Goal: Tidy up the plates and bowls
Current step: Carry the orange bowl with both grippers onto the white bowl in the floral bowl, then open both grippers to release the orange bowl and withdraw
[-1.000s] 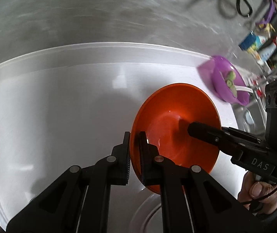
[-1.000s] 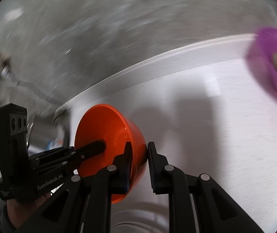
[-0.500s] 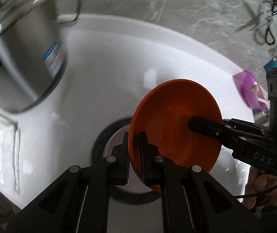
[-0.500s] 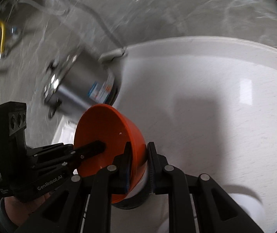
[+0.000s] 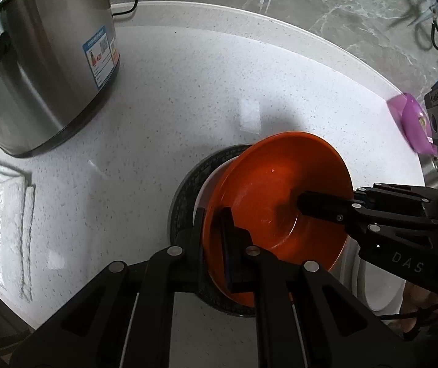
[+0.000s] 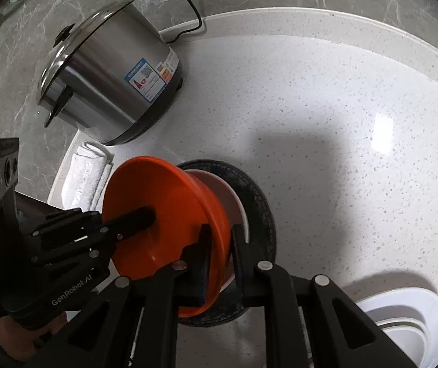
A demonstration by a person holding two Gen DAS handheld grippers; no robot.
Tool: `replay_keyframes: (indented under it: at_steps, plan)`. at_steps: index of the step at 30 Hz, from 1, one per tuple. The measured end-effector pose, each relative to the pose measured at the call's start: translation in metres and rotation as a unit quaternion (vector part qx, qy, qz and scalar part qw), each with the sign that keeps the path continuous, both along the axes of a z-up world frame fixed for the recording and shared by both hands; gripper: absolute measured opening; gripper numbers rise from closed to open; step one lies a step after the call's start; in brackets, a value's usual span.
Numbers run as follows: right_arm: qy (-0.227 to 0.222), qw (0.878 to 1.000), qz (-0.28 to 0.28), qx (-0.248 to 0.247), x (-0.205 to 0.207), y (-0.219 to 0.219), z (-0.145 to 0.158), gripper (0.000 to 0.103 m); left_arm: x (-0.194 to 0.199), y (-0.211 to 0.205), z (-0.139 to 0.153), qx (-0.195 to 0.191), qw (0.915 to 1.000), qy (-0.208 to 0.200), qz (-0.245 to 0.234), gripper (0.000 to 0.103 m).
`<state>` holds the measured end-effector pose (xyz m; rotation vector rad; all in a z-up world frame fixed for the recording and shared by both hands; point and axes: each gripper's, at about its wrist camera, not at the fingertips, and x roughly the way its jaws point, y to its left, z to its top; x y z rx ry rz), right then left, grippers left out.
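Both grippers pinch the rim of the orange bowl (image 5: 277, 211) from opposite sides, the left gripper (image 5: 213, 236) clamped on its near edge and the right gripper (image 6: 220, 248) on the far one, each with one finger inside and one outside. The bowl hangs tilted just above a white bowl (image 6: 234, 205) that sits on a dark plate (image 6: 262, 202) on the speckled white counter (image 6: 326, 116), with a steel rice cooker (image 6: 111, 82) and a folded white towel (image 5: 1, 214) off to the side. This looks like the stacking step, so the next move calls for levelling the orange bowl, lowering it squarely into the white one, and only then letting go.
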<state>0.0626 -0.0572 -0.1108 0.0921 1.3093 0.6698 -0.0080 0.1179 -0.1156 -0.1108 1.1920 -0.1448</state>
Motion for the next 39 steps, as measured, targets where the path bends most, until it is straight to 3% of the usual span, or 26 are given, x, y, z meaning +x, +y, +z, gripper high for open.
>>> replay_keyframes:
  at_steps: [14, 18, 22, 26, 28, 32, 34, 39]
  plan:
    - [-0.007, 1.000, 0.000, -0.009, -0.002, -0.002, 0.001, 0.012, -0.007, -0.007, -0.003, 0.014, 0.9998, -0.017, 0.002, 0.010]
    - [-0.008, 1.000, 0.000, -0.014, -0.002, -0.002, 0.001, 0.012, -0.011, -0.007, 0.008, 0.010, 0.9991, -0.040, 0.007, 0.028]
    - [-0.013, 1.000, 0.004, -0.019, -0.001, 0.000, 0.001, 0.012, -0.015, -0.005, 0.015, -0.001, 0.9987, -0.049, 0.009, 0.039]
    - [-0.015, 1.000, 0.004, -0.021, -0.001, 0.000, 0.001, 0.012, -0.019, 0.001, 0.021, -0.013, 0.9979, -0.061, 0.014, 0.042]
    - [-0.017, 1.000, 0.004, -0.022, -0.001, 0.000, 0.001, 0.012, -0.024, 0.006, 0.025, -0.017, 0.9974, -0.067, 0.019, 0.049]
    - [-0.016, 1.000, 0.004, -0.023, -0.002, 0.000, 0.001, 0.012, -0.031, 0.021, 0.029, -0.020, 0.9965, -0.073, 0.036, 0.050]
    - [-0.014, 1.000, 0.007, -0.023, -0.003, 0.001, 0.002, 0.014, -0.032, 0.033, 0.029, -0.018, 0.9959, -0.075, 0.047, 0.057]
    - [-0.018, 0.999, 0.012, -0.024, -0.006, 0.002, 0.006, 0.023, -0.035, 0.052, 0.019, -0.025, 0.9958, -0.060, 0.065, 0.058]
